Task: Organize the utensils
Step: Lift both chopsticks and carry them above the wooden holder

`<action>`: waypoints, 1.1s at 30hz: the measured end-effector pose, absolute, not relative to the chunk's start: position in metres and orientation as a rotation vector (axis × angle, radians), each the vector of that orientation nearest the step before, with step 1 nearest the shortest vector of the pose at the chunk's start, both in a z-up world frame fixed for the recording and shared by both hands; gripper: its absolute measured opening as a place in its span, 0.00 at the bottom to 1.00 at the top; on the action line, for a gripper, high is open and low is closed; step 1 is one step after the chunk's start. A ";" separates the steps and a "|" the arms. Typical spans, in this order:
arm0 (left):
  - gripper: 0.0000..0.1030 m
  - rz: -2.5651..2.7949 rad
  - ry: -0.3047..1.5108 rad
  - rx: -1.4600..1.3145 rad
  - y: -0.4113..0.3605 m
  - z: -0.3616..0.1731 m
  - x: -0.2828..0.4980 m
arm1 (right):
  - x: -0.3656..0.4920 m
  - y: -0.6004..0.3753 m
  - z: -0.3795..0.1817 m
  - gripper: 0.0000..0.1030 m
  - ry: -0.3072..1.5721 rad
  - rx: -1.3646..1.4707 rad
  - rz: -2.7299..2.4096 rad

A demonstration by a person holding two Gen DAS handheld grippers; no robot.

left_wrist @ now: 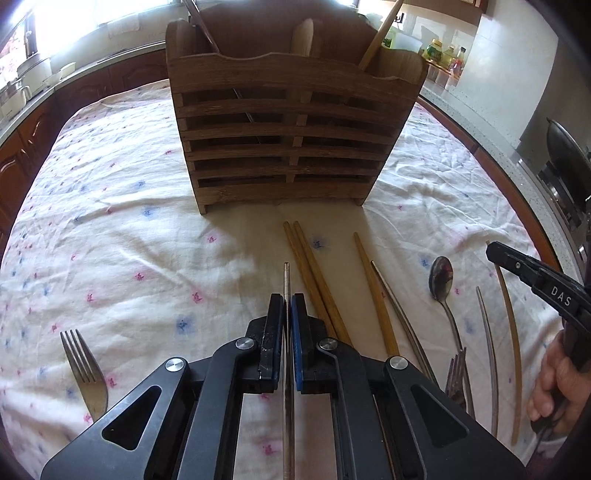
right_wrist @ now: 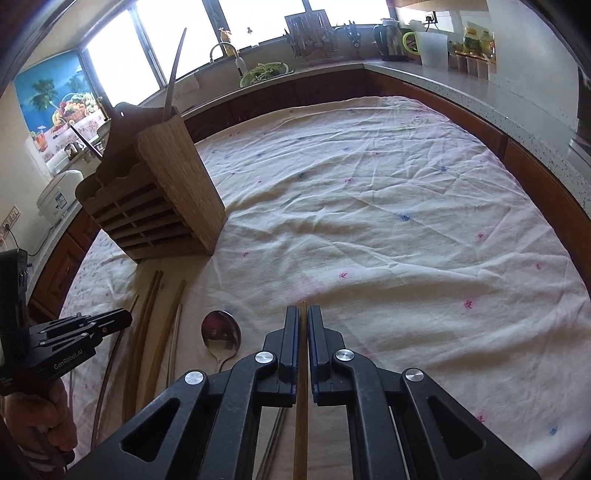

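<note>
Your left gripper (left_wrist: 287, 301) is pressed together on a metal chopstick (left_wrist: 286, 280), whose tip pokes out just past the fingertips while its shaft runs back between the jaws toward the camera. Your right gripper (right_wrist: 303, 314) is likewise clamped, pinching a wooden chopstick (right_wrist: 302, 406) that lies lengthwise between its pads, the end showing just beyond them.

On the flowered tablecloth (left_wrist: 129, 221), the remaining utensils lie loose. A fork (left_wrist: 83, 365) rests to the left of your left gripper, well apart from the others. To its right you have a pair of wooden chopsticks (left_wrist: 314, 269) touching side by side, then a single wooden chopstick (left_wrist: 373, 284), a metal chopstick beside it (left_wrist: 399, 310), a spoon (left_wrist: 441, 282) bowl-end away from you, a second fork (left_wrist: 456, 380) partly hidden by the gripper body, and two more thin sticks (left_wrist: 509, 332) near the table's right edge. Your right hand (left_wrist: 554, 387) shows at that edge.

Farther on, the slatted wooden utensil holder (left_wrist: 288, 129) stands upright on the cloth, just beyond the chopstick pair. A wooden stick (left_wrist: 380, 33) leans out of its right compartment, and a darker utensil handle (left_wrist: 201, 26) out of its left; what that handle belongs to cannot be determined.
</note>
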State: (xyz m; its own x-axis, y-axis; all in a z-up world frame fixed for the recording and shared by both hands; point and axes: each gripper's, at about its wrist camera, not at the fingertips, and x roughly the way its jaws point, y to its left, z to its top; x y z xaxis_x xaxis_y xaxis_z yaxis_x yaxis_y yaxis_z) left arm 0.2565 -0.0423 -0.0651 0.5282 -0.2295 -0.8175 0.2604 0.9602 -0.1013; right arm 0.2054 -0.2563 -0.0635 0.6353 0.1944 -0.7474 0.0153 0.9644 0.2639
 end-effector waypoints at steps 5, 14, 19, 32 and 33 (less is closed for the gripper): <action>0.04 -0.329 0.910 -0.029 -0.028 -0.037 0.236 | 0.191 -0.255 -0.035 0.04 0.816 0.274 0.135; 0.04 -0.367 0.754 -0.087 -0.007 0.024 0.190 | 0.163 -0.246 0.025 0.04 0.672 0.282 0.187; 0.04 -0.389 0.686 -0.113 0.004 0.048 0.169 | 0.150 -0.241 0.055 0.04 0.597 0.280 0.215; 0.04 -0.392 0.597 -0.145 0.019 0.073 0.155 | 0.141 -0.232 0.093 0.04 0.489 0.273 0.233; 0.04 -0.391 0.594 -0.148 0.020 0.074 0.155 | 0.142 -0.231 0.093 0.04 0.487 0.274 0.233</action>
